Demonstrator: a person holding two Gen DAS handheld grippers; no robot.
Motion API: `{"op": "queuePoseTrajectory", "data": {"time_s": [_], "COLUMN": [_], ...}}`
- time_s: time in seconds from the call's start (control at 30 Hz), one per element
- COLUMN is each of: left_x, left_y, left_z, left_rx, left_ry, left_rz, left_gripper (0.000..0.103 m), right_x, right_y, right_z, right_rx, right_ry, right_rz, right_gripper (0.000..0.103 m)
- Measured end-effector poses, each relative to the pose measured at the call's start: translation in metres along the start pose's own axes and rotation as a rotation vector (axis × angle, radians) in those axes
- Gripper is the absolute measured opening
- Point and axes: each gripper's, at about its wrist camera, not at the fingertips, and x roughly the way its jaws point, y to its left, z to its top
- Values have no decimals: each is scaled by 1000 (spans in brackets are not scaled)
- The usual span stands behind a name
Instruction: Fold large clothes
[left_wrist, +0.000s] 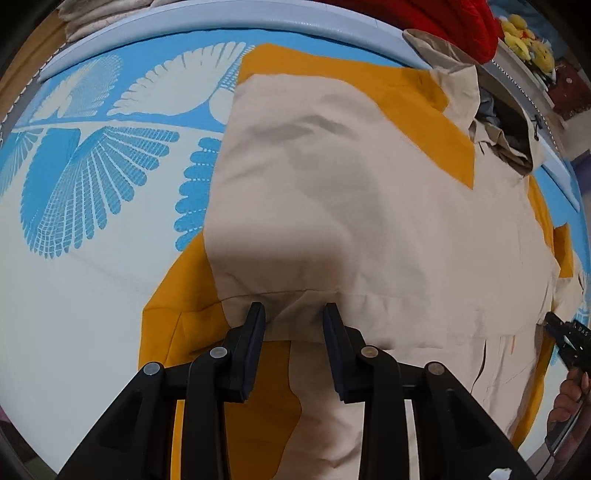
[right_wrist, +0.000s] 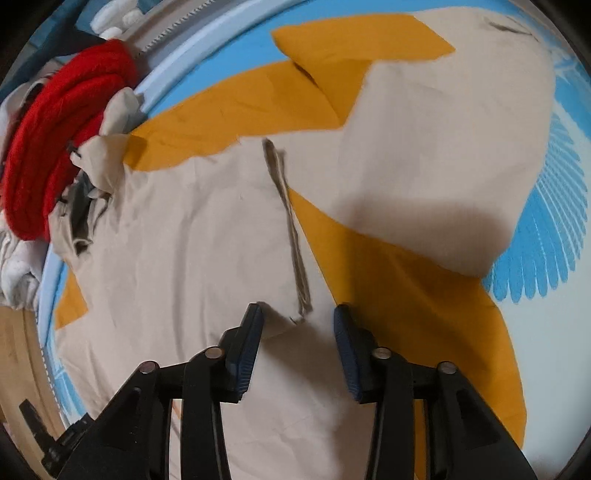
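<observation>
**Beige-and-mustard jacket waiting for its hem grip**

Beige cloth is lying spread across the blue-patterned bed (left_wrist: 74, 295), and both grippers are pointing steeply down at the jacket (left_wrist: 369, 203). The left gripper (left_wrist: 294, 314) is standing part open, its jaws straddling a bunched hem fold without pinching it. The right gripper (right_wrist: 298, 316) is also gaping, with a hem corner lying loose between the jaws (nothing is held). To do this well, I judge both should be closing on the hem together. A red knit (right_wrist: 55, 147) and other laundry are crowding the collar end, possibly limiting the fold's reach.
</observation>
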Motion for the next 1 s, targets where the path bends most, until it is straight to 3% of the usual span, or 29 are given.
{"op": "queuePoseTrajectory", "data": {"time_s": [0.17,0.27,0.37,0.5,0.6,0.63,0.7,0.8,0.9,1.0], "left_x": [1,10,9,7,19,20,12,-12,-35,-57], "left_y": [-2,-8,-18,-19,-8,-9,-11,-23,-36,-54], "left_z": [-4,-5,-4,-2,-5,-6,-5,-4,-8,-13], "left_rx": [27,51,76,57,51,49,51,105,155,175], "left_ry": [11,41,14,-8,56,60,38,-48,-122,-178], "left_rz": [31,64,84,40,68,68,69,69,65,49], "left_gripper": [29,29,29,30,30,30,30,30,31,31], "right_x": [-32,-42,-52,-56,-26,-12,1,-13,-47,-90], "right_y": [11,6,-6,2,13,12,9,14,28,43], "right_z": [3,5,7,10,12,9,4,2,0,-4], "right_rx": [-29,-5,32,-4,-41,-45,-47,-83,-174,-240], "right_ry": [-140,-215,-263,-257,-115,-40,12,-26,-133,-238], "right_rz": [3,-127,-203,-74,28,17,-66,-70,-87,-32], "right_gripper": [7,8,14,35,46,46,46,46,46,46]}}
